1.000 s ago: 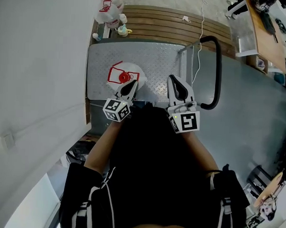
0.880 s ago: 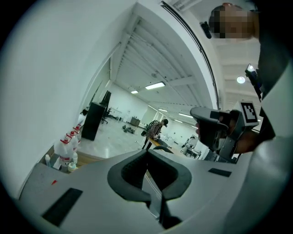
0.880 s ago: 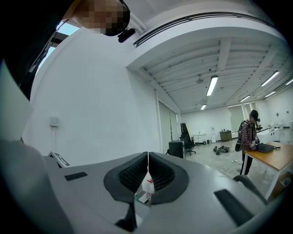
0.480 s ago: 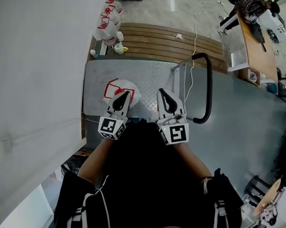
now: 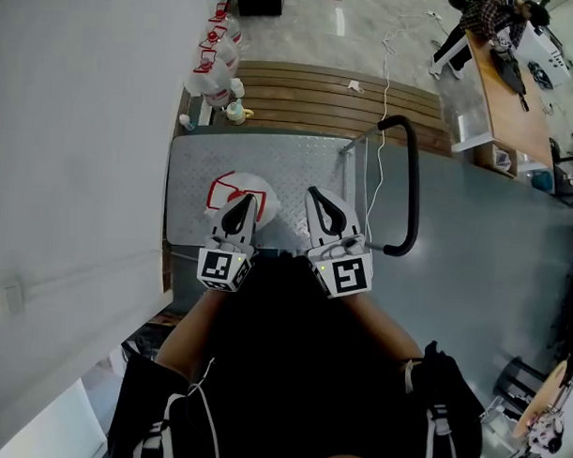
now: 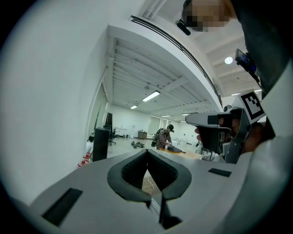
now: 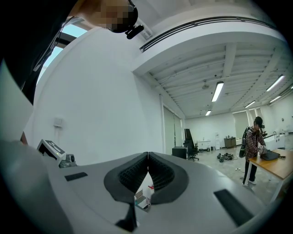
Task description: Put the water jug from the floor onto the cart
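Note:
The water jug point(image 5: 257, 186), white with a red handle frame, stands on the grey checker-plate deck of the cart point(image 5: 298, 167), near its left front. My left gripper point(image 5: 240, 202) hangs above the jug's near side, shut and holding nothing. My right gripper point(image 5: 319, 193) is beside it over the deck's middle, also shut and empty. In the left gripper view the jaws point(image 6: 147, 151) meet with nothing between them, looking level into the room. The right gripper view shows the same closed jaws point(image 7: 148, 154) facing a white wall.
The cart's black handle point(image 5: 413, 186) curves at the right. Beyond the cart lie wooden slats point(image 5: 310, 86) and several more jugs point(image 5: 215, 69) by the white wall at left. A table point(image 5: 510, 76) with a person stands at far right.
My left gripper has lifted off the jug's red cap and rolled a little. The right gripper rose slightly. The jug stays put on the cart deck.

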